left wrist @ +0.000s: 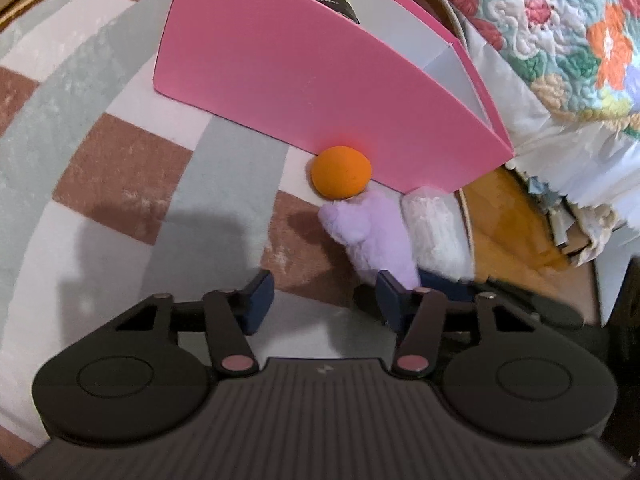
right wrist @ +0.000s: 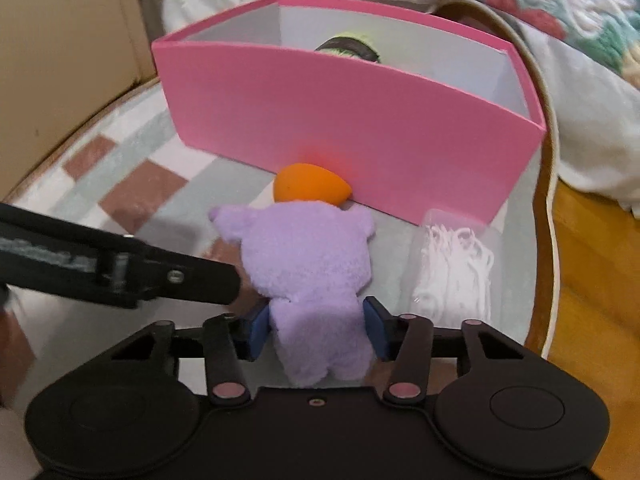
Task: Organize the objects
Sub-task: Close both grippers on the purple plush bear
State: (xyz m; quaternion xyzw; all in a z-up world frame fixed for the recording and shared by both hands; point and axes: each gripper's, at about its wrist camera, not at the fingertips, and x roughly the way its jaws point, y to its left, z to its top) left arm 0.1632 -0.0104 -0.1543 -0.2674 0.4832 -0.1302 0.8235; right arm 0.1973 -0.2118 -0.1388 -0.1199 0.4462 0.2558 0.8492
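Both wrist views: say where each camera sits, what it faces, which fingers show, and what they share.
Left wrist: on the left gripper, angled down at the checked rug; its fingers stand apart over bare rug.
Right wrist: on the right gripper, angled down; its fingers press the purple plush toy.
Shared: toy, orange ball, pink box, bag of white items.

The right gripper [right wrist: 318, 330] points steeply downward, its two blue pads pressed against either side of the purple plush toy [right wrist: 308, 264]. The left gripper [left wrist: 324, 300] tilts down beside it, jaws partly apart with nothing between them; its black arm reaches in from the right gripper's left side.
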